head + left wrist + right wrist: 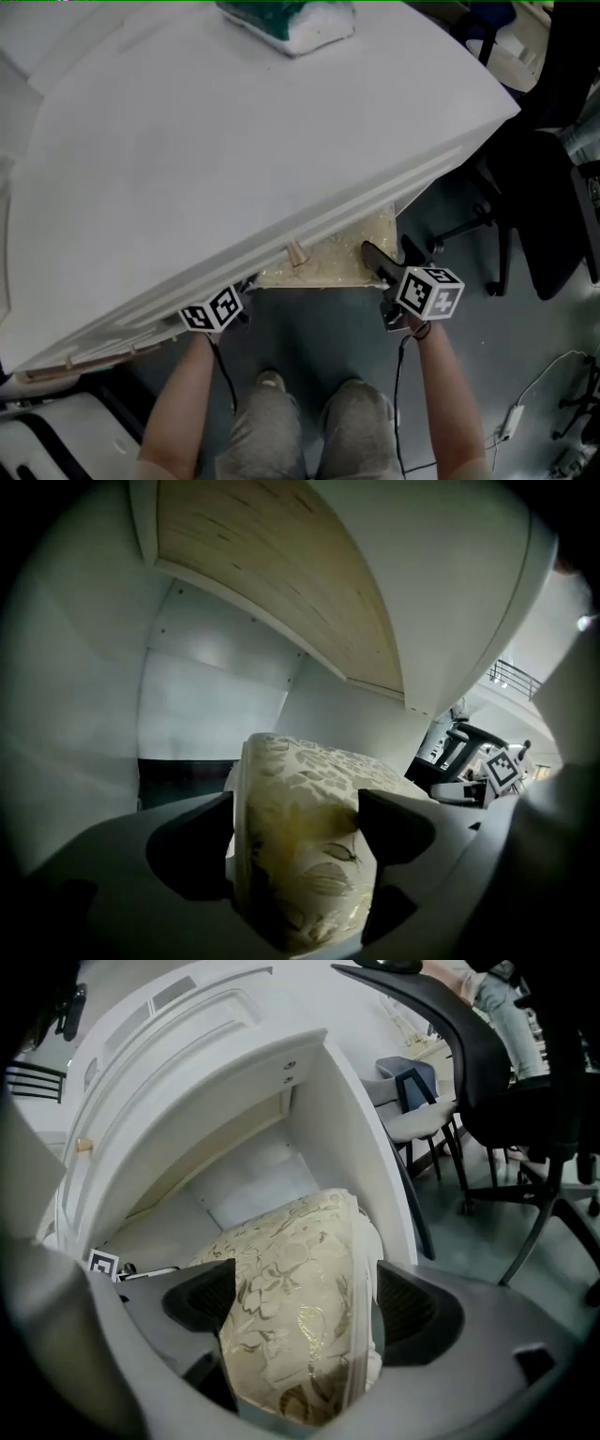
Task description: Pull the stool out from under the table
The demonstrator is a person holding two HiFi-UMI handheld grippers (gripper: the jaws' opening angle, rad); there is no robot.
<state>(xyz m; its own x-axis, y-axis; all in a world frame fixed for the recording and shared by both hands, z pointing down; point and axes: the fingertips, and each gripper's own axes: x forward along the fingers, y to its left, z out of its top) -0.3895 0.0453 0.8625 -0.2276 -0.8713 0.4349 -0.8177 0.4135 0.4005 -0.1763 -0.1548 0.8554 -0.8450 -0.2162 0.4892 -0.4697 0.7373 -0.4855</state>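
- The left gripper [295, 822] is holding its jaws wide apart. The stool [300, 780] is sitting directly between them, and its cream, leaf-patterned cushion is filling nearly the whole gap. The jaws are flanking the cushion's sides and are not clamping it.
- The right gripper [300, 1302] is also holding its jaws wide apart. The opposite side of the same cushion is lying between them, close against the left jaw and leaving a narrow gap to the right jaw.
- The stool is standing under the white tabletop [234, 141], extending forward from both pairs of jaws into the recess. In the head view, only its near edge is showing past the tabletop's edge.
- The plywood underside of the tabletop is running above and ahead of the left jaws.
- A black office chair [506, 1063] is standing to the right of the right jaws, apart from the stool.
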